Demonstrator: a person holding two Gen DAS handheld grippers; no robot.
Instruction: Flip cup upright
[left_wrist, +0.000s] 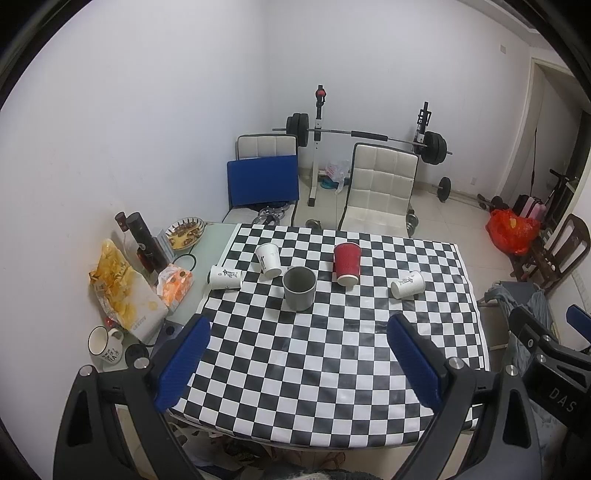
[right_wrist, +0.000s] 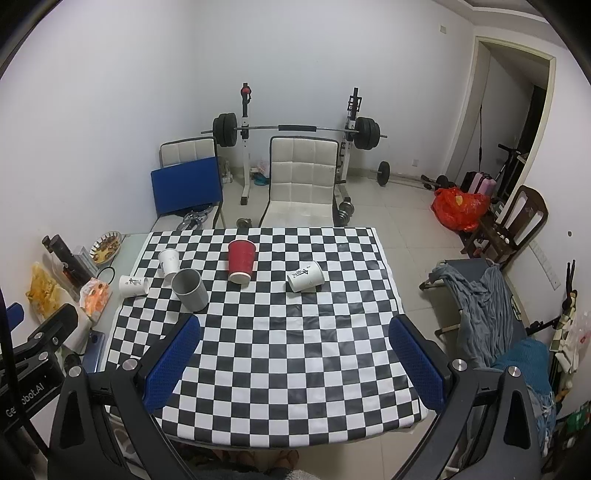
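On the checkered table (left_wrist: 332, 350) a grey cup (left_wrist: 299, 288) (right_wrist: 189, 289) stands upright. A red cup (left_wrist: 347, 264) (right_wrist: 241, 260) stands upside down. A white paper cup (left_wrist: 268, 259) (right_wrist: 170, 261) also looks upside down. Two more white paper cups lie on their sides, one at the left (left_wrist: 225, 277) (right_wrist: 133, 285) and one at the right (left_wrist: 407, 284) (right_wrist: 305, 276). My left gripper (left_wrist: 299, 332) and my right gripper (right_wrist: 295, 332) are both open and empty, above the table's near half, well short of the cups.
Snack bags (left_wrist: 118, 288), dark bottles (left_wrist: 144, 240), a dish (left_wrist: 184, 230) and a mug (left_wrist: 104, 343) crowd the table's left strip. Chairs (left_wrist: 380, 188) and a barbell rack (left_wrist: 369, 134) stand behind the table. A cloth-covered rack (right_wrist: 480, 295) stands at the right.
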